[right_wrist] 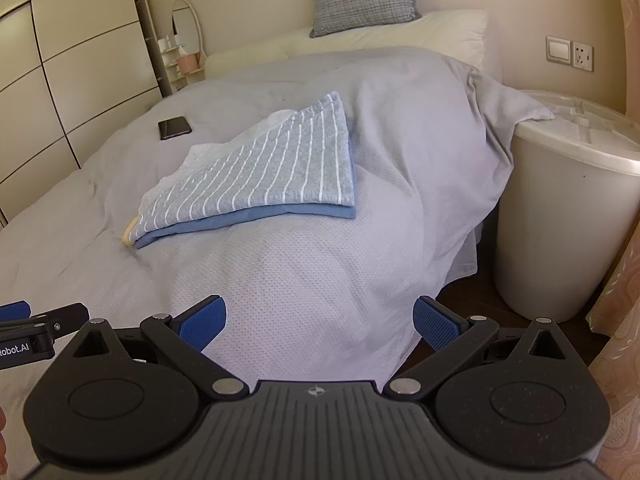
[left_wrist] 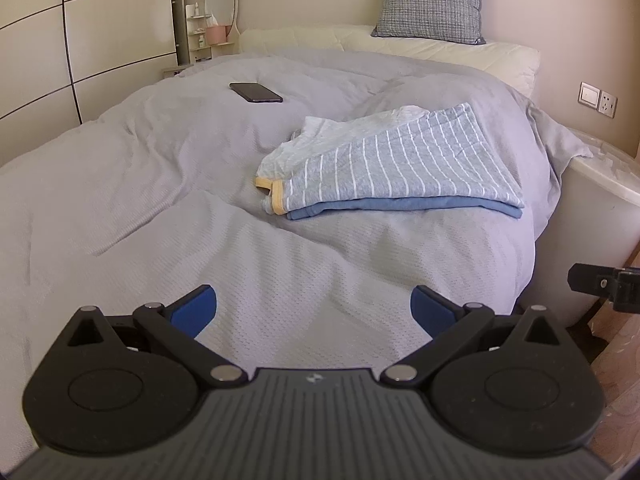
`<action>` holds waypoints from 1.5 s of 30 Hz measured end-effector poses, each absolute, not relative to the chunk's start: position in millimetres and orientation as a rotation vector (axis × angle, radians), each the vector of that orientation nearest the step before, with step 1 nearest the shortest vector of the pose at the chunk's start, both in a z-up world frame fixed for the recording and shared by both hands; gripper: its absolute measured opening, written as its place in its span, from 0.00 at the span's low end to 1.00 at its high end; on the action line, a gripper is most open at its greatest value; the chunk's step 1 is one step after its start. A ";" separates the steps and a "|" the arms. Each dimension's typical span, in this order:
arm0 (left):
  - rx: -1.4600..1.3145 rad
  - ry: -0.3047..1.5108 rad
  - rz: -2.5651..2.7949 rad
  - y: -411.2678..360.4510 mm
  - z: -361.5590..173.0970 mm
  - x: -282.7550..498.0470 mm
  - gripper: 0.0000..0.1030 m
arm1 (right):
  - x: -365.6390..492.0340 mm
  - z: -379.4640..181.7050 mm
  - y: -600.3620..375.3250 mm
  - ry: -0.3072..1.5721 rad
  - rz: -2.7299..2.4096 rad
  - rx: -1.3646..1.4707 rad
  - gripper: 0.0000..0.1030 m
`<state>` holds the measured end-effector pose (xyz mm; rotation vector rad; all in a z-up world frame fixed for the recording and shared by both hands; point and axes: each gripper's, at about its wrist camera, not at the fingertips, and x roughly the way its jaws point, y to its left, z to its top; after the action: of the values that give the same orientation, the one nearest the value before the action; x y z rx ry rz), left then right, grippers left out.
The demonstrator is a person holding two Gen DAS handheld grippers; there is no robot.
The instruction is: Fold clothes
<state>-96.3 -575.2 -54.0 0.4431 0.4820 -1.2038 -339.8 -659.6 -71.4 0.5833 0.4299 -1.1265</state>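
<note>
Beside the bed [right_wrist: 280,280] stands a lidded bin [right_wrist: 560,216]; both claws gape, empty.

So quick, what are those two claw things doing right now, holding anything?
Left gripper: open, fingers spread wide, holding nothing, above the grey duvet.
Right gripper: open too, holding nothing; the folded striped garment lies untouched ahead.

Left gripper [left_wrist: 314,310], right gripper [right_wrist: 320,320]: black linkage arms, silver rivets, blue textured pads, ribbed grey housing; white lettering, partly cropped, possibly "Robot.AI".
</note>
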 end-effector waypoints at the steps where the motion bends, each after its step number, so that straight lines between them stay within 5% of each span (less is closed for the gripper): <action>1: 0.447 0.477 -1.201 -575.1 -53.6 -96.7 0.99 | -339.5 -71.3 -659.1 0.429 -1.124 0.584 0.99; 45: 0.508 0.443 -1.210 -574.8 -52.8 -114.9 0.99 | -344.0 -60.2 -640.0 0.416 -1.097 0.565 0.99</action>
<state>-114.9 -574.8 -52.8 0.5085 0.4434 -1.2103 -344.0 -640.0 -60.2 0.5646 0.4164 -1.0970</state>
